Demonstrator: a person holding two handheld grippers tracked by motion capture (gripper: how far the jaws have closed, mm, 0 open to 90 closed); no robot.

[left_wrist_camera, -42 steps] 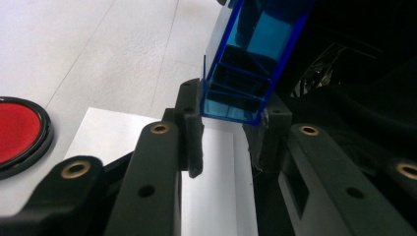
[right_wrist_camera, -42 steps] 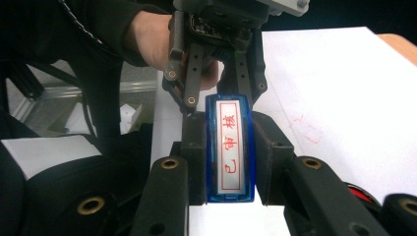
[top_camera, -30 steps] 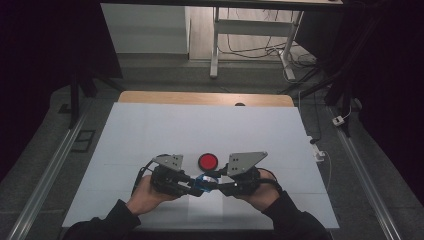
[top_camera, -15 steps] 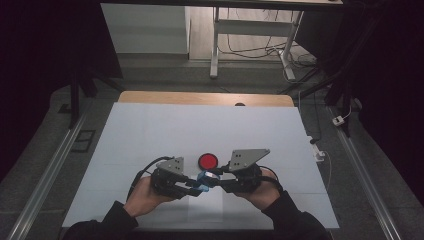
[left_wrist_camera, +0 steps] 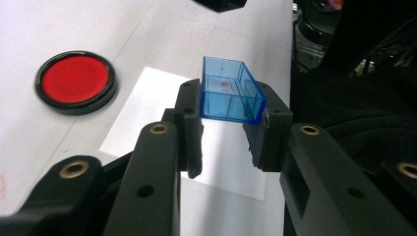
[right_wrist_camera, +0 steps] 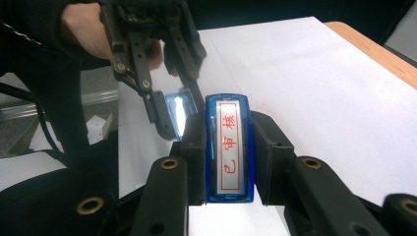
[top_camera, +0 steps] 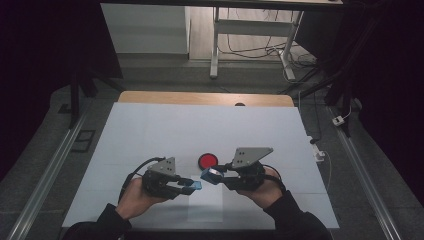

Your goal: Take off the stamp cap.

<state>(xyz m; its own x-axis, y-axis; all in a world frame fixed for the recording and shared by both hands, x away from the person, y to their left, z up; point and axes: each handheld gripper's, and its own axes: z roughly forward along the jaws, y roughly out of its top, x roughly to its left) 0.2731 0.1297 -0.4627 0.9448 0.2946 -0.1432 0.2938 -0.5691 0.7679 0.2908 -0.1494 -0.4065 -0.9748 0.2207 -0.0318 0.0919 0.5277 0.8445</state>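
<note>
While the two parts of a blue stamp are held apart above the surface, the moment is laid out from left to right.

Ink pad: a round red ink pad (top_camera: 207, 160) in a black rim is seen lying on the white surface (top_camera: 150, 130), just beyond the two tongs and between them; in the left gripper view it lies at upper left (left_wrist_camera: 75, 81).

Left tongs: the left tongs (top_camera: 189, 185) are pinched on a clear blue cap (left_wrist_camera: 230, 91), an open, box-shaped shell gripped by its two sides and held clear of the surface.

Paper: a small white sheet of paper (top_camera: 205, 207) is seen flat on the surface, below the cap and close to the person's edge.

Right tongs: the right tongs (top_camera: 209, 175) are clamped on the blue stamp body (right_wrist_camera: 229, 147); its printing face, a red frame with red characters, is turned up toward the right gripper view's camera.

Gap: cap and stamp body are near each other but apart.

Step in hand: the stamp is judged to be uncapped, with its face exposed.

Next move: the stamp face would likely need to be turned down and brought squarely onto the ink pad or the paper, while the cap is kept aside.
</note>
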